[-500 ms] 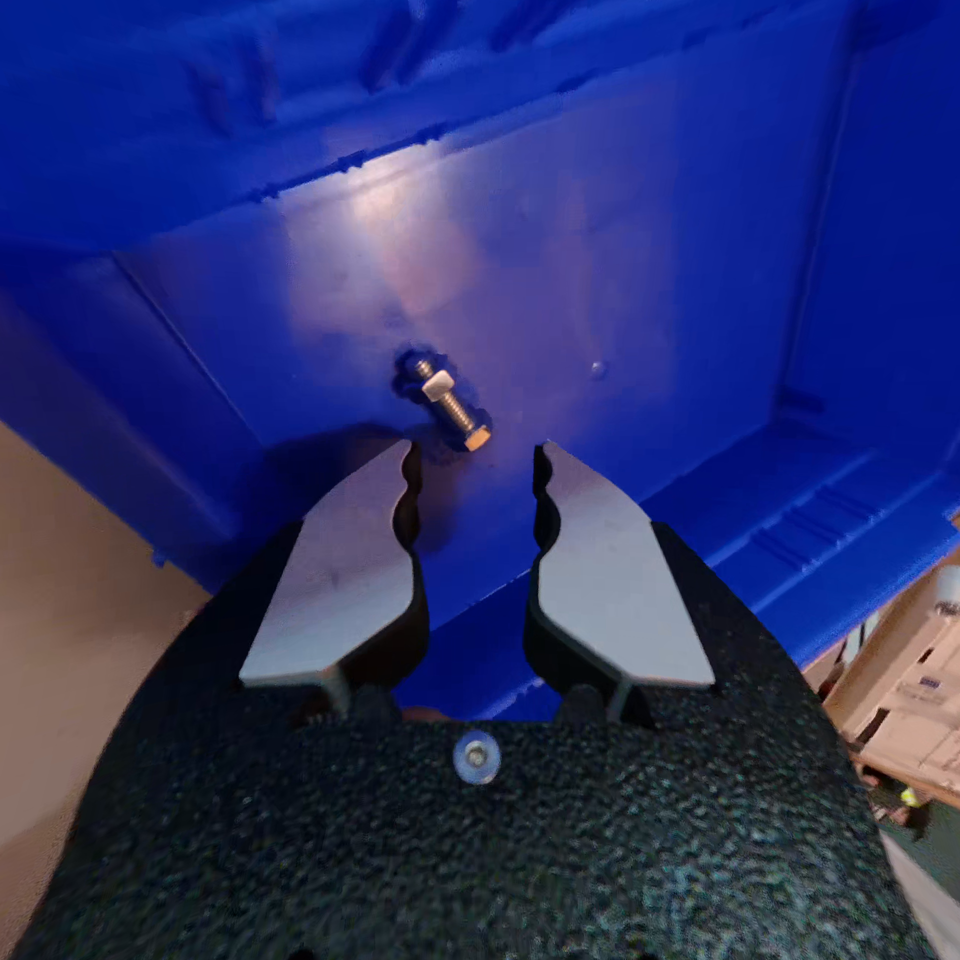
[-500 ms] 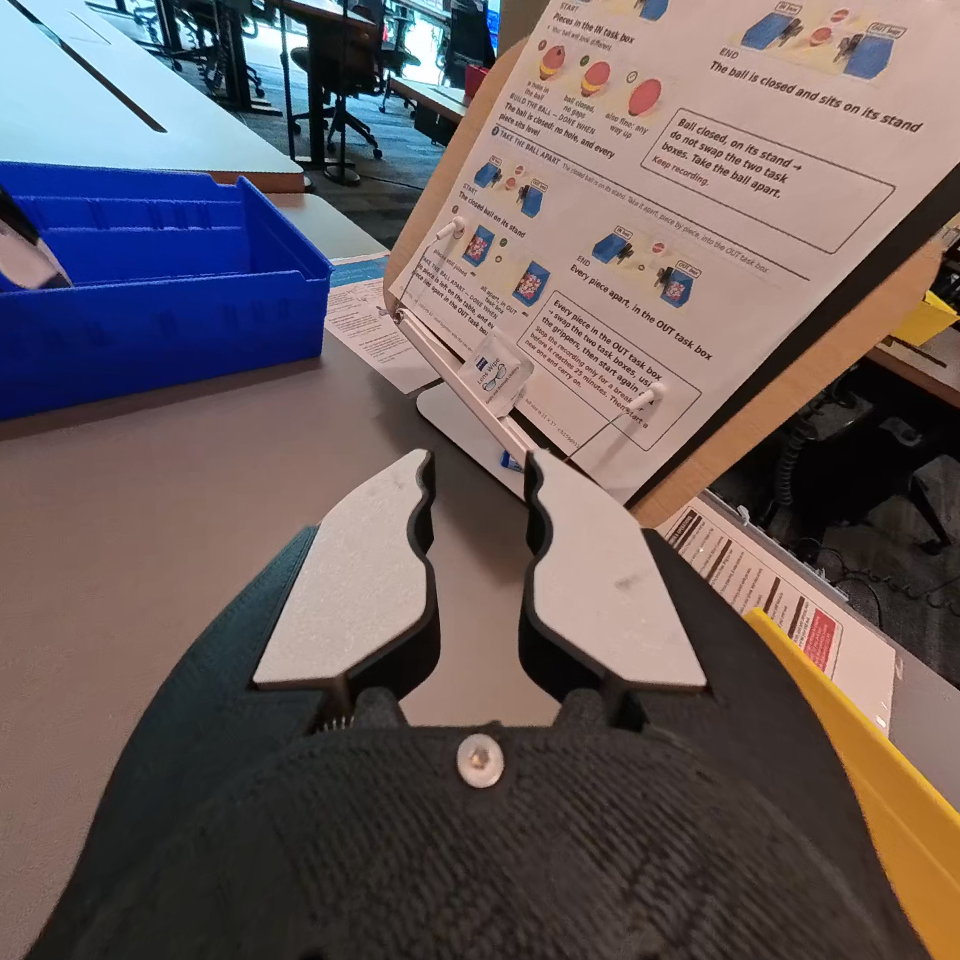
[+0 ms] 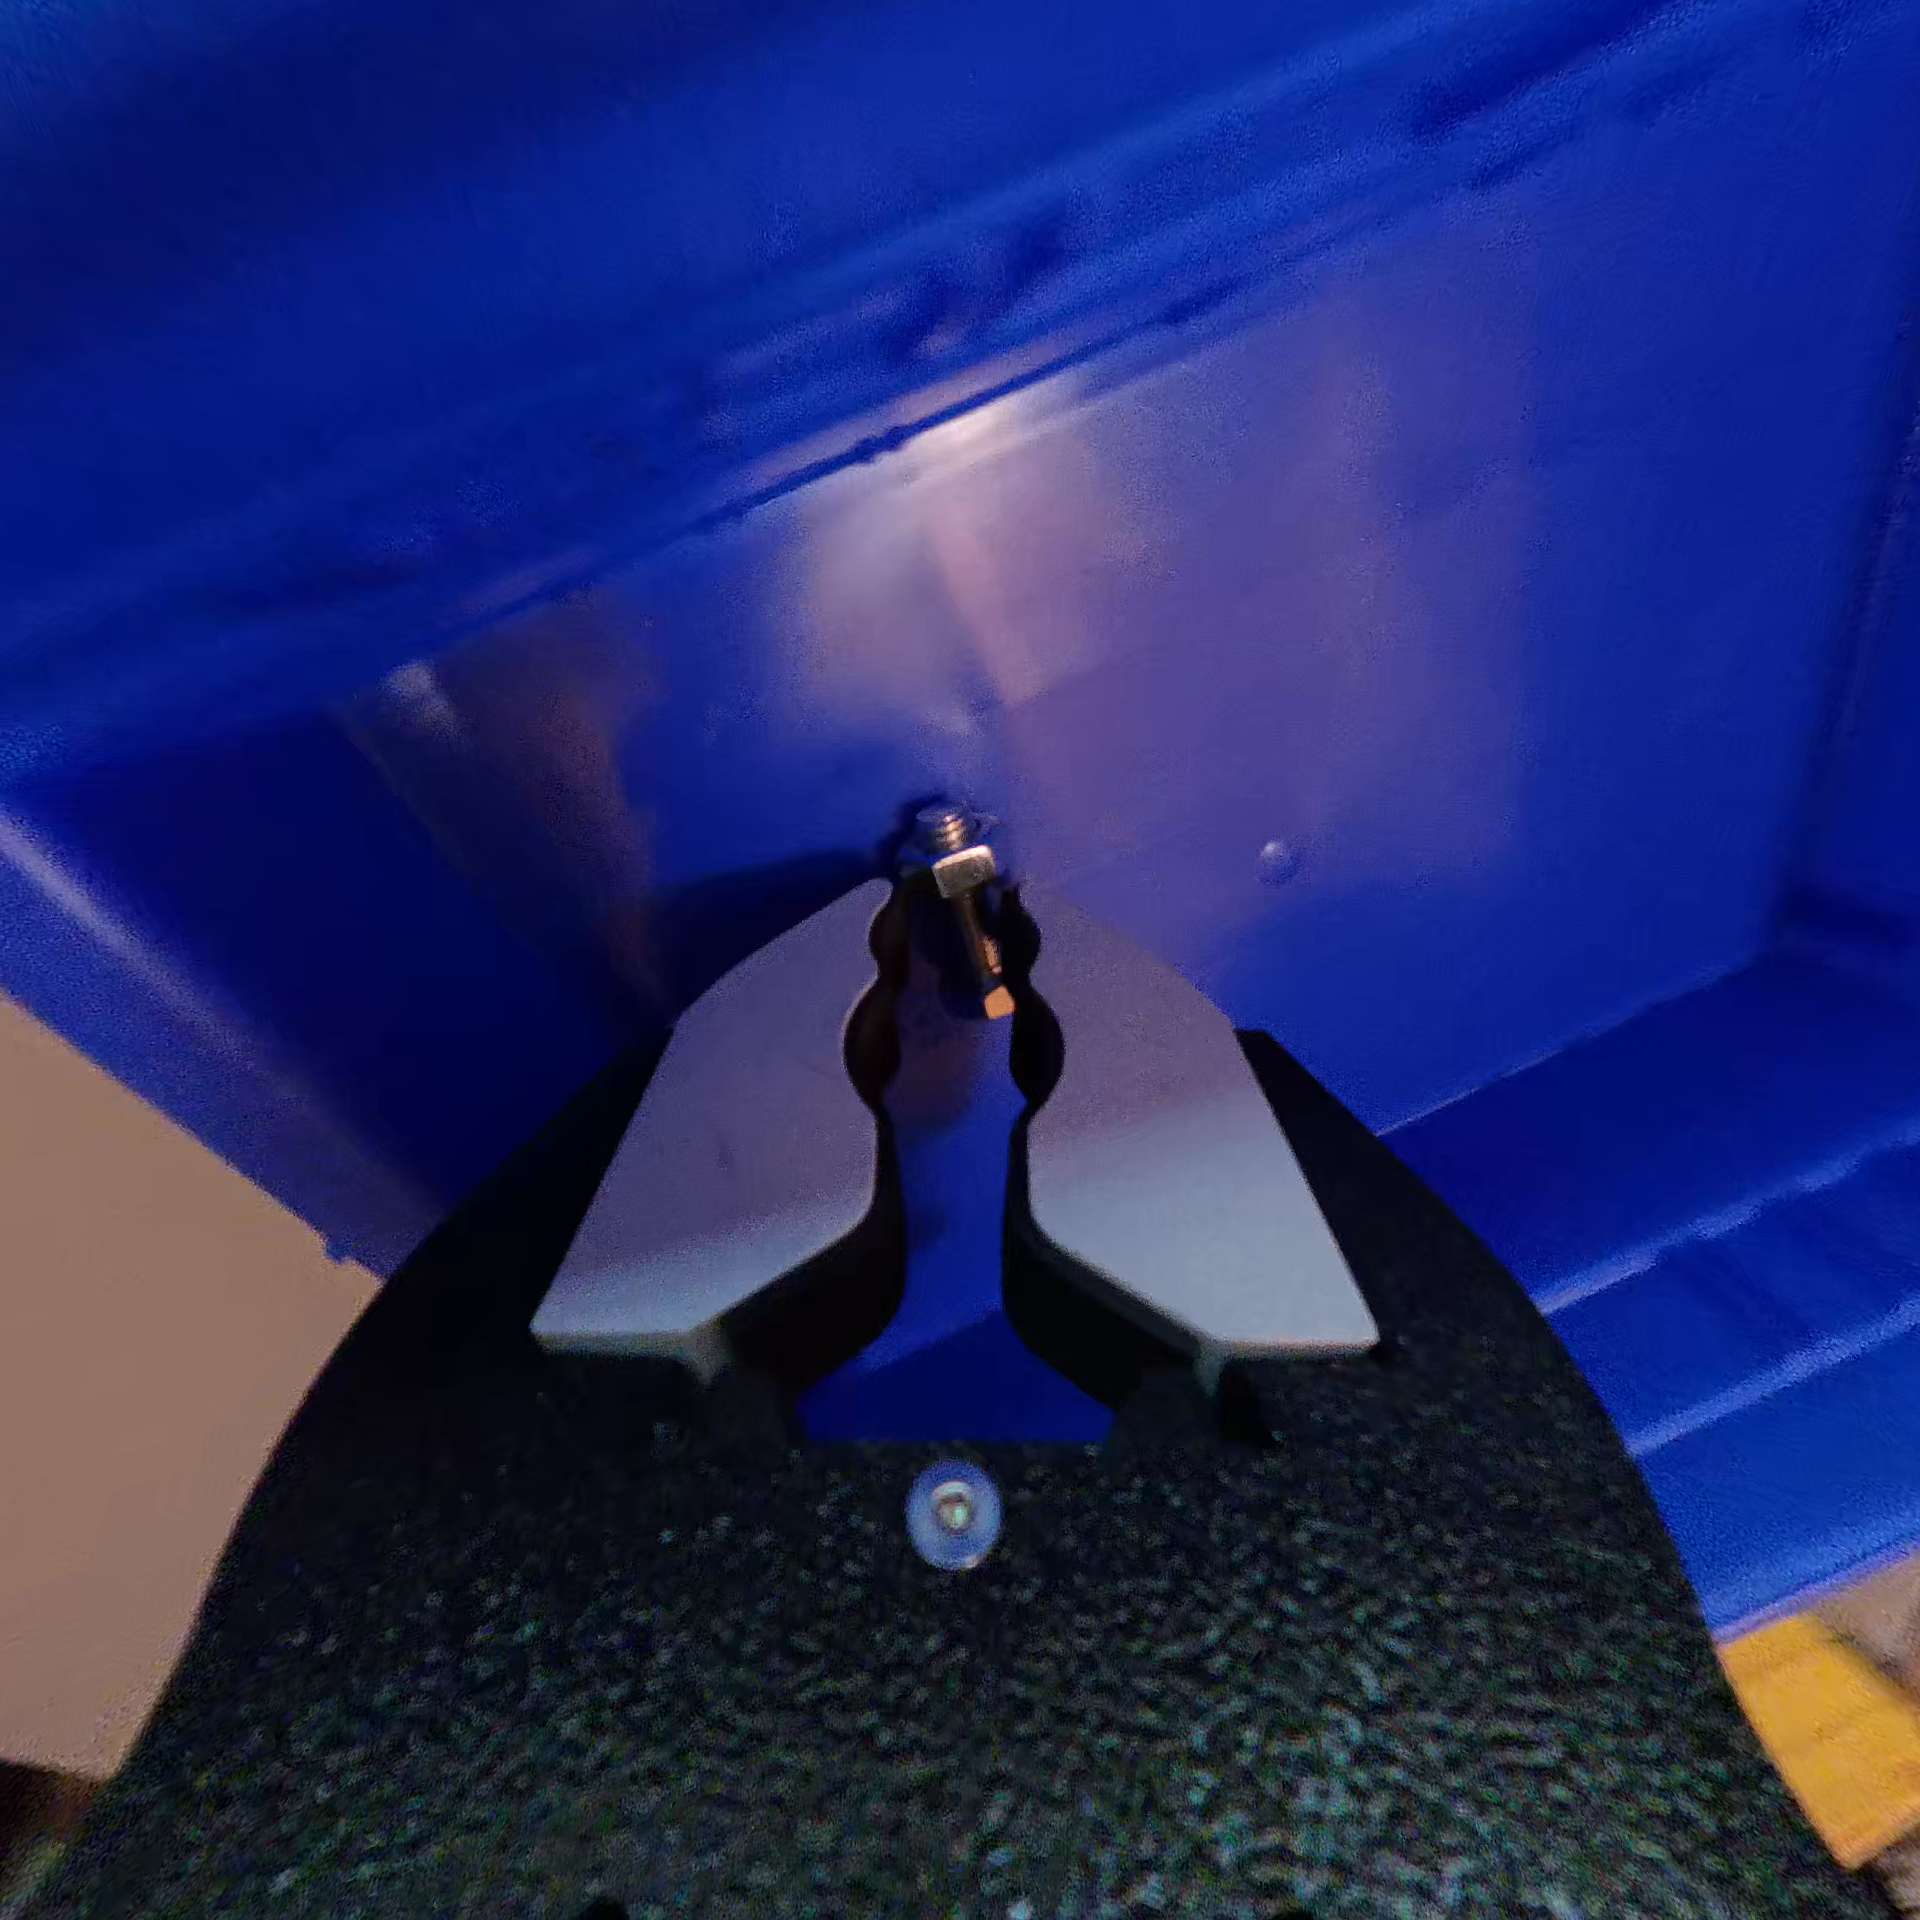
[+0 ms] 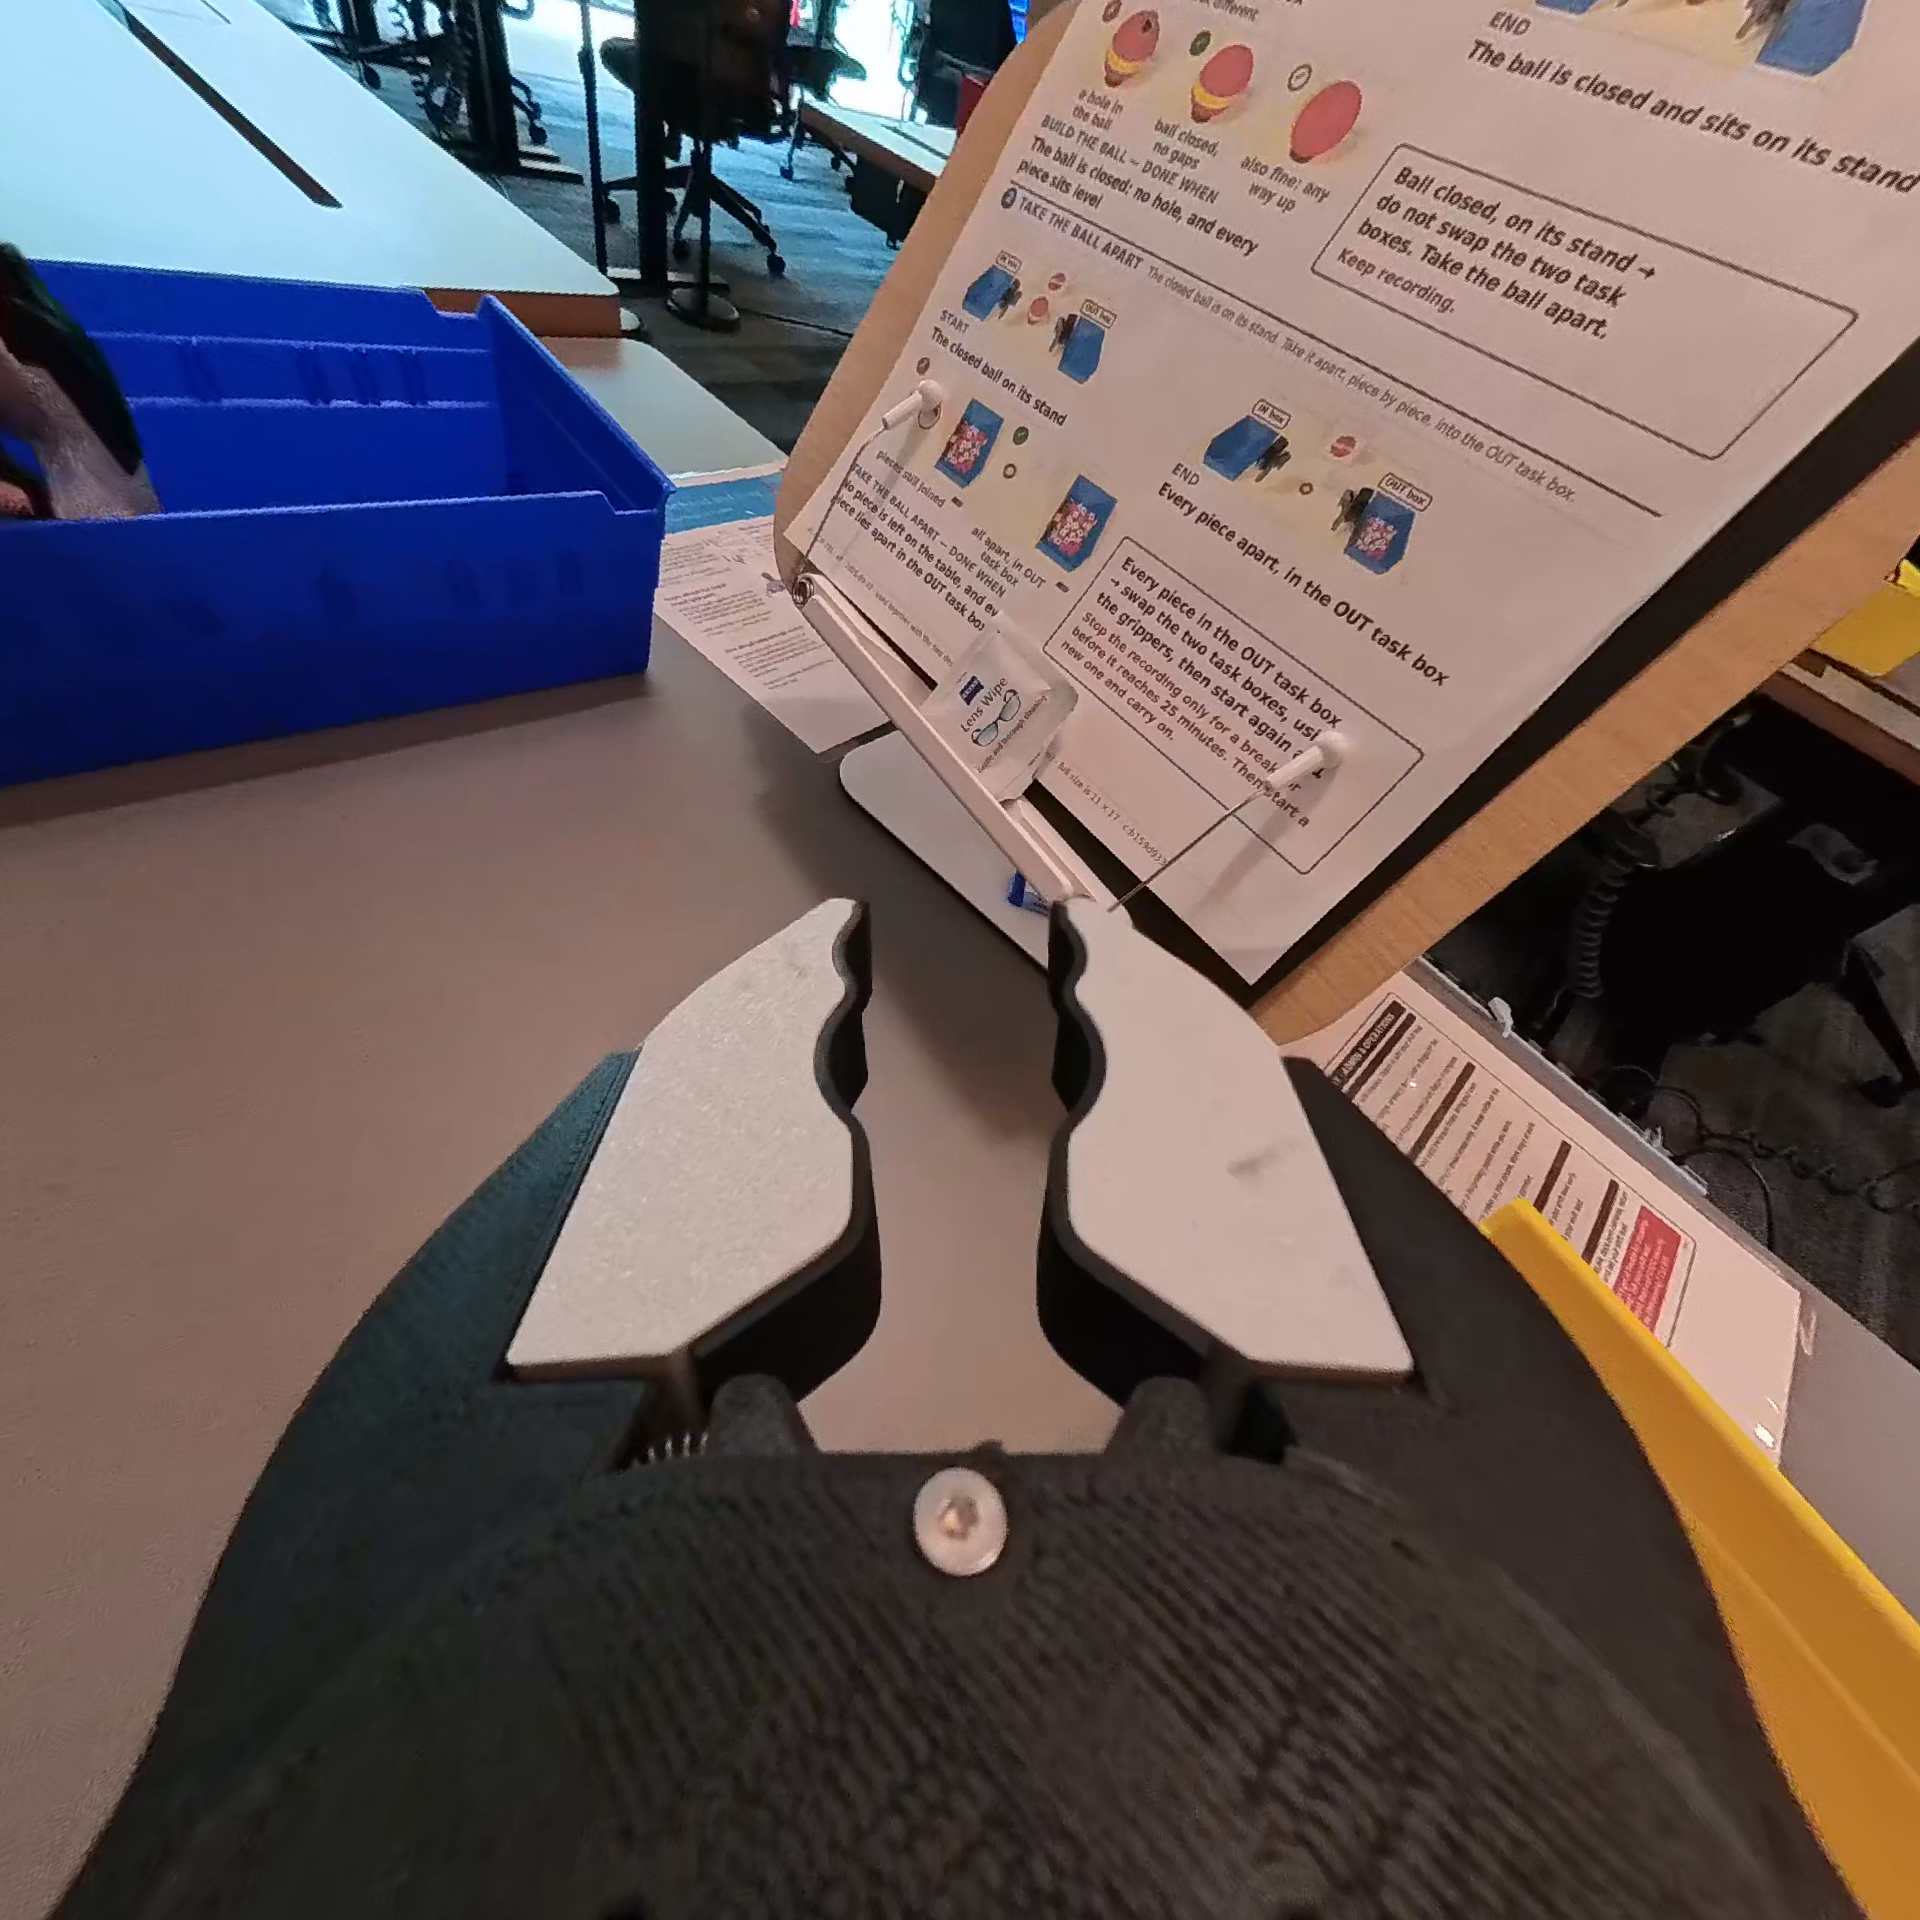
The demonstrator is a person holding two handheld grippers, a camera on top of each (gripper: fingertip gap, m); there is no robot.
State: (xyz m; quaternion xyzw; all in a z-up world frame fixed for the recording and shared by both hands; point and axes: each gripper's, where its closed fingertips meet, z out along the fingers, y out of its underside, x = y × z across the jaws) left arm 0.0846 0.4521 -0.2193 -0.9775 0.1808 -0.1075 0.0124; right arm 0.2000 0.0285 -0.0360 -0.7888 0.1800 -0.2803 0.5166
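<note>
Left tongs (image 3: 951, 904) drawn in around the steel bolt (image 3: 975, 940) on the blue bin (image 3: 1351, 623) floor.
Half a second ago they stood wider, just short of it. Now the bolt lies between the tips, a dark gap on its left, so it is flanked, not clamped. Right tongs (image 4: 956, 914) hang apart and bare over the counter (image 4: 364, 987), unchanged.

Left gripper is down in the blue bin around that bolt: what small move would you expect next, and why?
Probably closing the left gripper on the bolt: it lies on the blue bin's floor between the fingertips, and a gap seems to remain on the left side.
</note>
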